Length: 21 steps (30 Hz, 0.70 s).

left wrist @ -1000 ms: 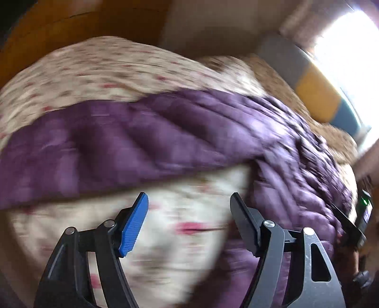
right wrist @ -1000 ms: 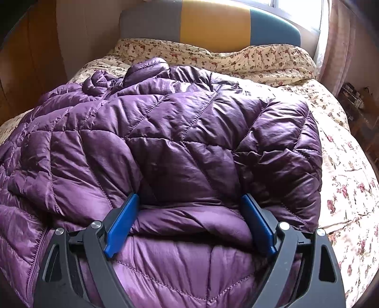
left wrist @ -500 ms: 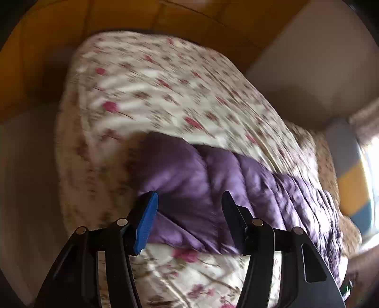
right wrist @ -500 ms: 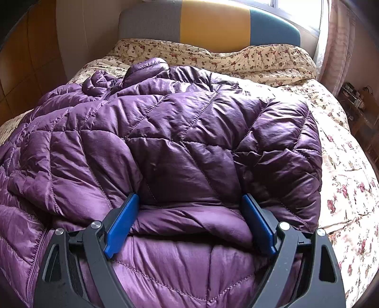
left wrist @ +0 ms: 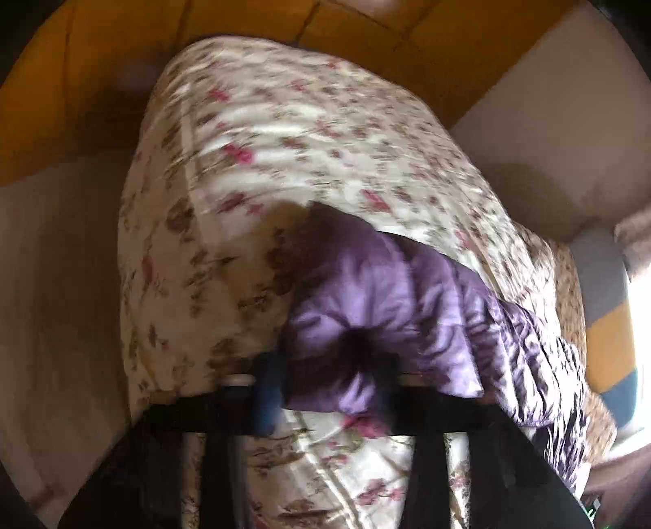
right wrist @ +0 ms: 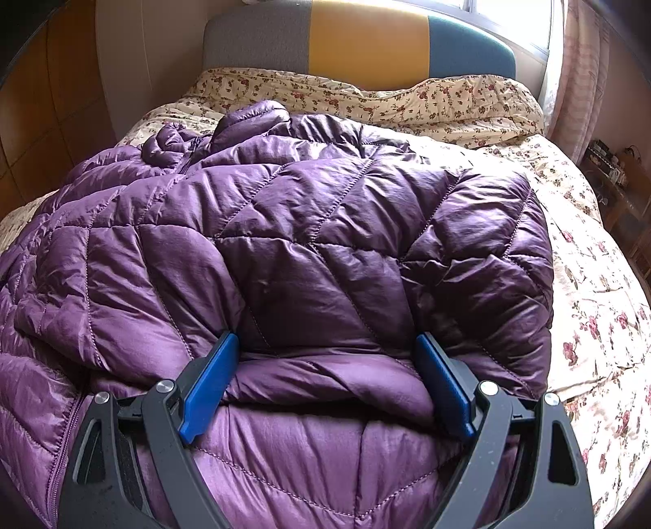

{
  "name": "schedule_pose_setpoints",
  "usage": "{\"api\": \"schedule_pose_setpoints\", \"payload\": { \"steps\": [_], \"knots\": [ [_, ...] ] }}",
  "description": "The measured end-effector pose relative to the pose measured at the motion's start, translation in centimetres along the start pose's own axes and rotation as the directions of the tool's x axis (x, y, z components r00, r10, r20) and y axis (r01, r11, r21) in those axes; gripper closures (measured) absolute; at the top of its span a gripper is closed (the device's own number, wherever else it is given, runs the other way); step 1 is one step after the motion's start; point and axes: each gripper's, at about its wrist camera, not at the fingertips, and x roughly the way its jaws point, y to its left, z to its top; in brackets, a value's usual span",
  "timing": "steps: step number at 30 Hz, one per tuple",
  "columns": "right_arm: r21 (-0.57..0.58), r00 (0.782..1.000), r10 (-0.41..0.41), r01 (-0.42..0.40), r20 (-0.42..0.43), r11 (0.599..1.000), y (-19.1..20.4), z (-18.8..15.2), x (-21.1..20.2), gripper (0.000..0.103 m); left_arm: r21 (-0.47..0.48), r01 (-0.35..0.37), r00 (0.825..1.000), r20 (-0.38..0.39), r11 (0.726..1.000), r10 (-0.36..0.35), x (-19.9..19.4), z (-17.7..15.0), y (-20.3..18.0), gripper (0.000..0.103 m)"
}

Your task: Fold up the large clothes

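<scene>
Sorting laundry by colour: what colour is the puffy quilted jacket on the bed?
Purple; the jacket shows best in the right wrist view.

We note a floral bedspread; at the far end, a grey, yellow and blue headboard; far right, a window.

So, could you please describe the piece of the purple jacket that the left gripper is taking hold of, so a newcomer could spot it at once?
Start at the bed with the flowered quilt. The purple jacket lies across it, and one narrow end of it reaches out alone over the quilt. The left gripper has just been closing on that end; it is bunched and puckered, unlike the flat quilted body.
</scene>
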Motion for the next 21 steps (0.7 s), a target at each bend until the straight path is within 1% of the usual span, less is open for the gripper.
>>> {"api": "schedule_pose_setpoints", "payload": {
  "steps": [1, 2, 3, 6, 8, 9, 10, 11, 13, 14, 16, 17, 20, 21],
  "knots": [
    [0.001, 1.0, 0.002, -0.002, 0.0, 1.0, 0.0, 0.0, 0.0, 0.016, 0.034, 0.001, 1.0, 0.011, 0.999, -0.002, -0.3, 0.1, -0.7, 0.09],
    [0.0, 1.0, 0.0, 0.0, 0.0, 1.0, 0.0, 0.0, 0.0, 0.016, 0.065, 0.009, 1.0, 0.024, 0.998, -0.01, -0.6, 0.1, -1.5, 0.093],
    [0.0, 1.0, 0.0, 0.0, 0.0, 1.0, 0.0, 0.0, 0.0, 0.016, 0.081, 0.024, 0.999, 0.031, 0.996, -0.027, -0.7, 0.3, -2.1, 0.093],
    [0.002, 1.0, 0.002, -0.002, 0.0, 1.0, 0.0, 0.1, 0.0, 0.016, 0.15, 0.105, 0.993, 0.037, 0.983, -0.112, -1.1, 0.6, -5.0, 0.094],
    [0.001, 1.0, 0.001, -0.001, -0.001, 1.0, 0.0, 0.1, 0.1, 0.016, 0.2, 0.175, 0.983, 0.02, 0.964, -0.182, -1.1, 0.6, -7.7, 0.094],
    [0.002, 1.0, 0.002, -0.002, 0.0, 1.0, 0.0, 0.1, 0.0, 0.016, 0.226, 0.187, 0.98, 0.018, 0.956, -0.196, -1.1, 0.5, -9.0, 0.094],
    [0.002, 1.0, 0.003, -0.003, 0.0, 1.0, 0.0, 0.1, 0.0, 0.016, 0.264, 0.227, 0.971, 0.009, 0.937, -0.238, -1.2, 0.2, -10.9, 0.096],
    [0.001, 1.0, 0.001, -0.001, 0.0, 1.0, 0.0, 0.0, 0.0, 0.016, 0.291, 0.255, 0.964, -0.006, 0.922, -0.265, -1.1, -0.1, -12.6, 0.096],
    [0.001, 1.0, 0.0, 0.0, 0.0, 1.0, 0.0, 0.1, 0.0, 0.016, 0.33, 0.296, 0.953, -0.034, 0.896, -0.302, -1.0, -0.9, -15.7, 0.096],
    [0.001, 1.0, 0.001, -0.001, 0.0, 1.0, 0.0, 0.1, 0.0, 0.016, 0.348, 0.336, 0.94, -0.067, 0.875, -0.334, -0.7, -1.6, -17.9, 0.096],
    [0.002, 1.0, 0.002, -0.002, 0.0, 1.0, 0.0, 0.1, 0.1, 0.016, 0.378, 0.379, 0.924, -0.107, 0.844, -0.367, -0.2, -2.7, -21.1, 0.096],
    [0.002, 1.0, 0.001, -0.001, 0.0, 1.0, 0.0, 0.1, 0.0, 0.016, 0.401, 0.41, 0.911, -0.136, 0.819, -0.389, 0.1, -3.6, -23.3, 0.096],
    [0.002, 1.0, 0.002, -0.002, 0.0, 1.0, -0.1, 0.1, 0.1, 0.016, 0.441, 0.47, 0.882, -0.202, 0.764, -0.426, 0.8, -6.3, -28.2, 0.096],
    [0.004, 1.0, 0.004, -0.004, 0.0, 1.0, -0.1, 0.1, 0.1, 0.016, 0.447, 0.503, 0.864, -0.239, 0.74, -0.443, 1.2, -7.6, -30.2, 0.096]
  ]
}}
